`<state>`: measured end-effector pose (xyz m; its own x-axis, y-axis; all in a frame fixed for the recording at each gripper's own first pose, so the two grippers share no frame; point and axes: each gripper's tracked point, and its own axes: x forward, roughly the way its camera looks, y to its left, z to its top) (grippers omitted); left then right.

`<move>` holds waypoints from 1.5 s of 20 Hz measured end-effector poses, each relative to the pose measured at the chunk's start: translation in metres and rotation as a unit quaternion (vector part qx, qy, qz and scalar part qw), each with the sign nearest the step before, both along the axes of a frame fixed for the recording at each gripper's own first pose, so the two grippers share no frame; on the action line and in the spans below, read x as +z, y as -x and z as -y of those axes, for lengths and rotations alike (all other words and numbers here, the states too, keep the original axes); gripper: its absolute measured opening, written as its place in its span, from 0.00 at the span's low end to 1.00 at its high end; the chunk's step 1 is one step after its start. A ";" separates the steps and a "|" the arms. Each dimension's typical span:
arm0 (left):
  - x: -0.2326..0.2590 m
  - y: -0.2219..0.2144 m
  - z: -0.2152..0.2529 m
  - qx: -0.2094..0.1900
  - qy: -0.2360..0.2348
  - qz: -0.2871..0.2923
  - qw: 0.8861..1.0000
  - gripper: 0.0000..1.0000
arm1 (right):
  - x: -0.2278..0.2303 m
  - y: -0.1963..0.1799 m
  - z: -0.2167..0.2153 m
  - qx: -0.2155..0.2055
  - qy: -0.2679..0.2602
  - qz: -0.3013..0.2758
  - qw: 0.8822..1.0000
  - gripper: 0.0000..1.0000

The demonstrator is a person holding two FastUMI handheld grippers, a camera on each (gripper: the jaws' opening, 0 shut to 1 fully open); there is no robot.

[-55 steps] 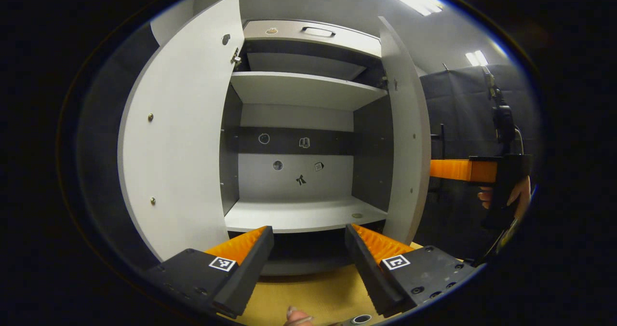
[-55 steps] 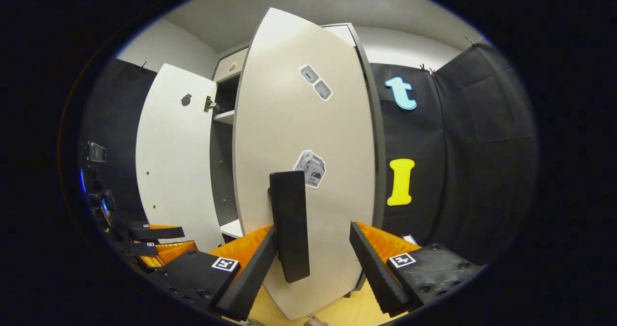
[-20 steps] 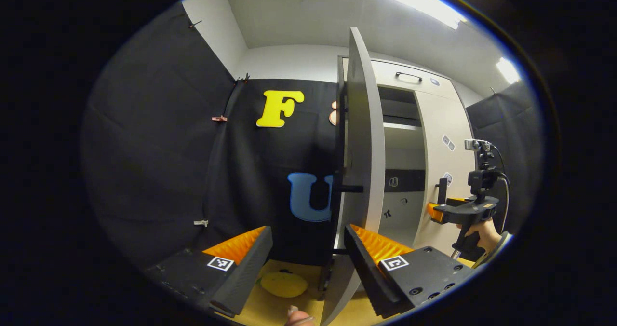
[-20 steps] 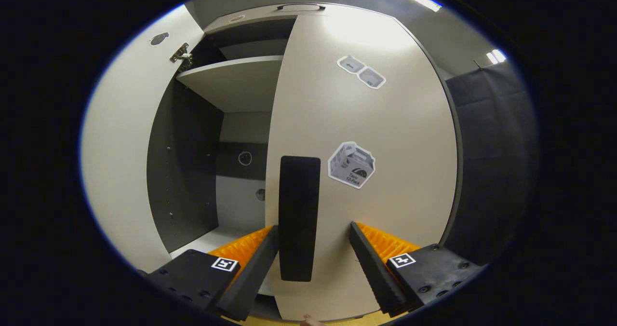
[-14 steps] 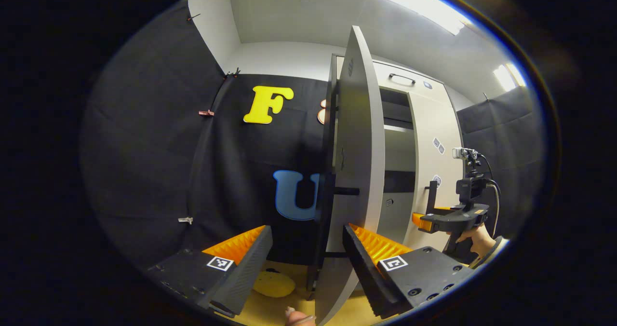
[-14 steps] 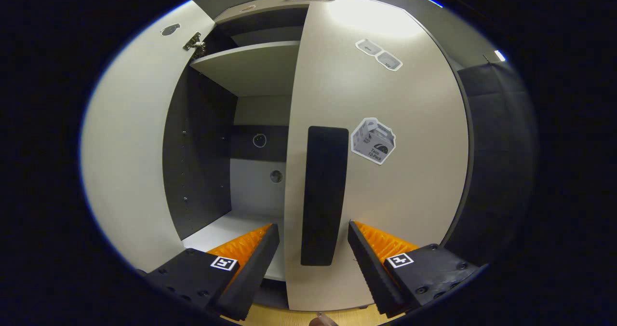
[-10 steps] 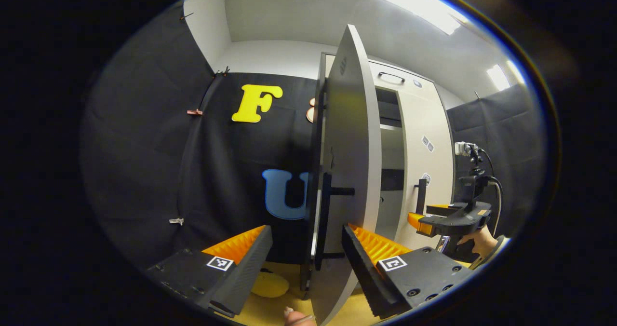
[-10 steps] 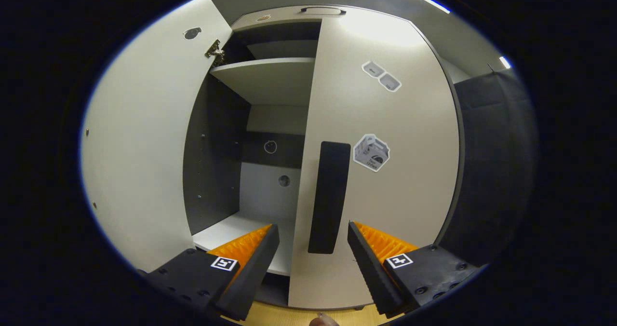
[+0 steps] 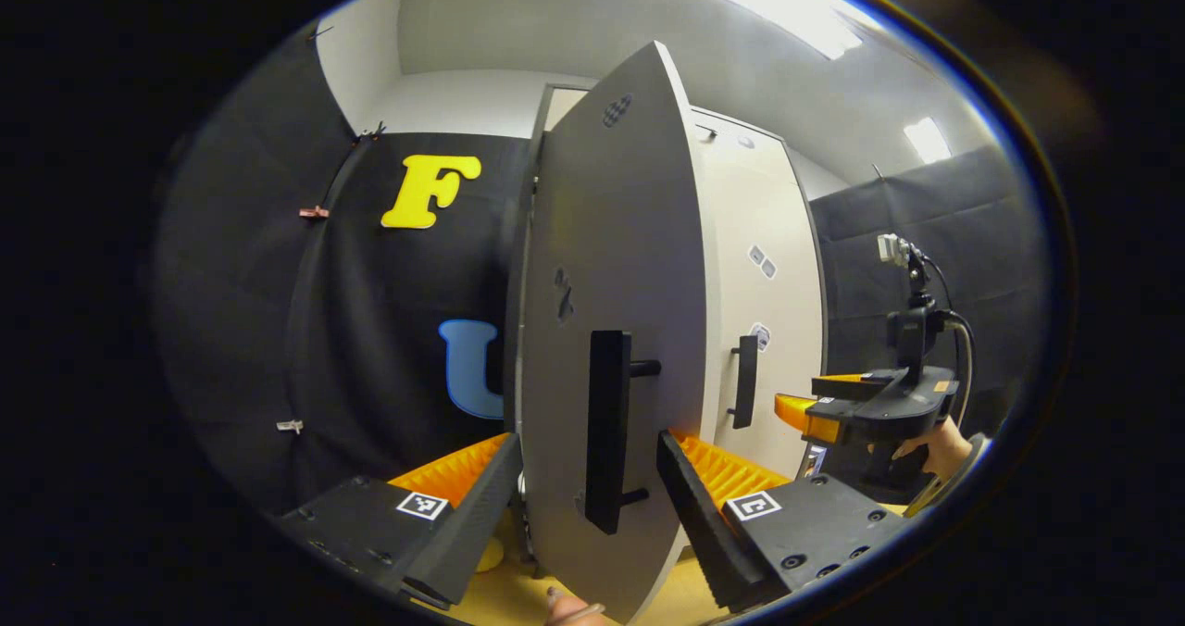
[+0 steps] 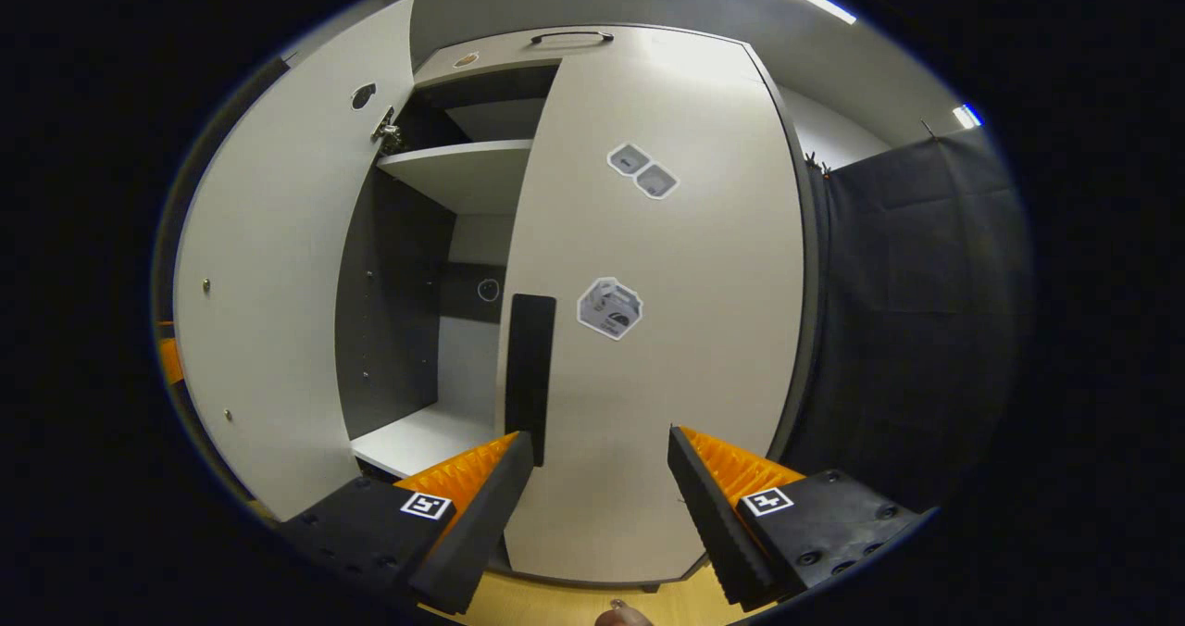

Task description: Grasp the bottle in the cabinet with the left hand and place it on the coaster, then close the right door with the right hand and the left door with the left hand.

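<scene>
In the left gripper view the cabinet's left door (image 9: 611, 265) stands partly swung in. Its black handle (image 9: 608, 431) sits between the spread fingers of my open left gripper (image 9: 588, 506). A sliver of the yellow coaster (image 9: 489, 555) peeks out beside the door's lower edge. Behind it the right door (image 9: 768, 302) lies flat against the cabinet. My right gripper (image 9: 815, 413) hangs just off that door, held by a hand (image 9: 930, 445). In the right gripper view my right gripper (image 10: 597, 506) is open and set back from the right door (image 10: 667, 348) and its handle (image 10: 530, 376).
The left door (image 10: 278, 274) still stands out at the left of the right gripper view, showing the cabinet's grey shelves (image 10: 454, 172) and bottom board (image 10: 407, 441). Wooden tabletop (image 10: 555, 607) runs under the cabinet. Black cloth walls close in on both sides.
The left door has swung further toward the cabinet, its handle now between my left fingers. The right gripper has drawn back from the right door's handle; that door stays against the cabinet.
</scene>
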<state>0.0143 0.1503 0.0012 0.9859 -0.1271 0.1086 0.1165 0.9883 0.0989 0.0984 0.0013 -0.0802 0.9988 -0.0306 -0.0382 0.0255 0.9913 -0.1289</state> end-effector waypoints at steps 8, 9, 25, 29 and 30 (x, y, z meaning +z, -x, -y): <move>-0.032 -0.065 0.038 -0.034 -0.021 -0.040 0.998 0.95 | 0.002 0.027 0.061 -0.011 -0.003 -0.018 1.000 0.97; -0.033 -0.067 0.037 -0.033 -0.023 -0.042 0.998 0.94 | 0.001 0.030 0.067 -0.013 -0.004 -0.020 1.000 0.97; -0.044 -0.078 0.037 -0.003 -0.021 -0.052 0.998 0.94 | 0.005 0.031 0.068 0.013 -0.028 -0.020 0.999 0.98; -0.042 -0.074 0.037 -0.006 -0.019 -0.048 0.999 0.94 | 0.000 0.029 0.064 0.016 -0.029 -0.027 0.999 0.97; -0.042 -0.074 0.035 -0.004 -0.018 -0.046 0.999 0.94 | 0.001 0.029 0.064 0.017 -0.029 -0.026 0.999 0.98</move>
<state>0.0886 0.1154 -0.0408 0.9905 -0.1370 0.0135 0.1343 0.9832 0.1233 0.0693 -0.0623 -0.0788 0.9959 0.0067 -0.0905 -0.0131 0.9974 -0.0707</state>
